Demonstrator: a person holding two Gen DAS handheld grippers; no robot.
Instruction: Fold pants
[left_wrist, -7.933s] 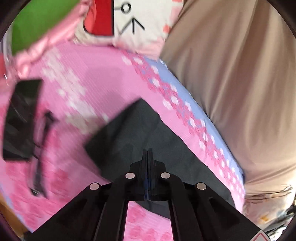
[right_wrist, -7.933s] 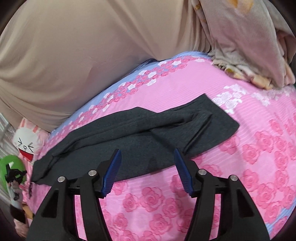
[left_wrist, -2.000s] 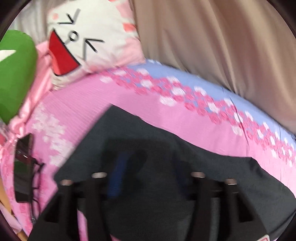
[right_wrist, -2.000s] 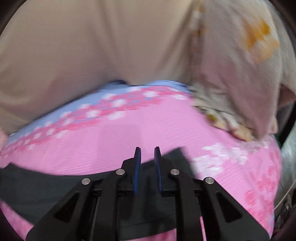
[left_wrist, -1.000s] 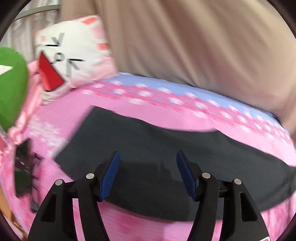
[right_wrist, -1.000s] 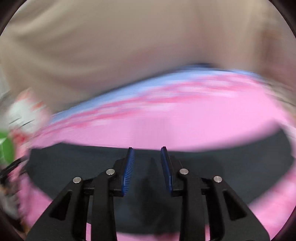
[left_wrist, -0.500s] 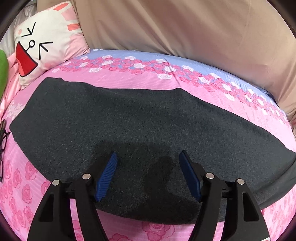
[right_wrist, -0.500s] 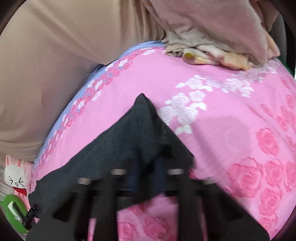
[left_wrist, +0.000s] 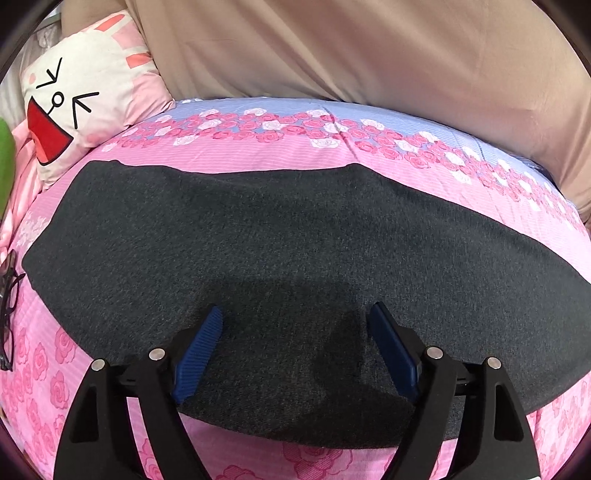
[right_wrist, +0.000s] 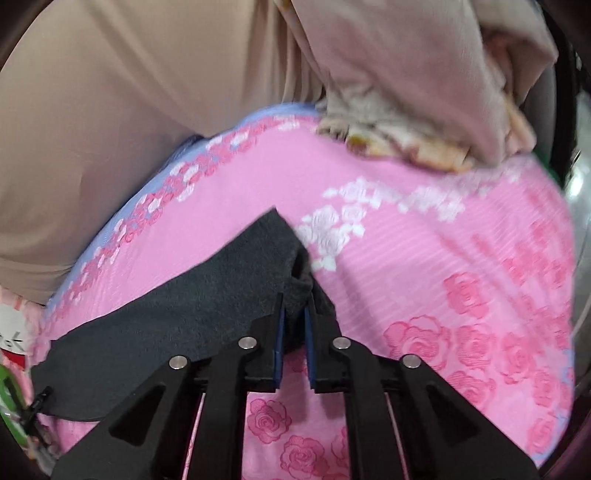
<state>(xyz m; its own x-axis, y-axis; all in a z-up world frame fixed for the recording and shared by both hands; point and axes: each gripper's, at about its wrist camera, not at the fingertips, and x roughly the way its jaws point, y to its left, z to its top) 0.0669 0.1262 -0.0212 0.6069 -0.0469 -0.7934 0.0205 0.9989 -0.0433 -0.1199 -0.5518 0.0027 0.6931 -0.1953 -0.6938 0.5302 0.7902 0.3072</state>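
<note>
One pair of dark grey pants (left_wrist: 295, 251) lies flat on one bed covered by a pink rose-print sheet (left_wrist: 229, 155). In the left wrist view the garment forms a single long band. Its long axis runs across the frame from left to right, roughly parallel to the blue strip along the sheet's far edge. The left end of the band is cut nearly square. The right end runs out toward the frame edge.

Two grippers are in view, one per camera. The left gripper (left_wrist: 295, 350) hangs over the near edge of the pants. Its jaws are spread wide and are opening. The two blue pads (left_wrist: 199, 350) stand apart above the fabric and clamp nothing.

The right gripper (right_wrist: 293, 332) sits at the other end of the pants (right_wrist: 207, 295). There the cloth narrows to a point directed away from the camera, and that end is bunched. Its jaws stand narrowly apart and are opening. A fold of the grey cloth sits between the pads, which appear to pinch it.

One rabbit-face cushion (left_wrist: 81, 96) rests at the left end of the bed. One beige curtain (left_wrist: 369, 48) hangs behind the bed. One bundle of pale bedding (right_wrist: 413, 92) lies at the far right end, well apart from the pants. One pair of glasses (left_wrist: 9, 295) lies on the sheet near the left end of the pants.
</note>
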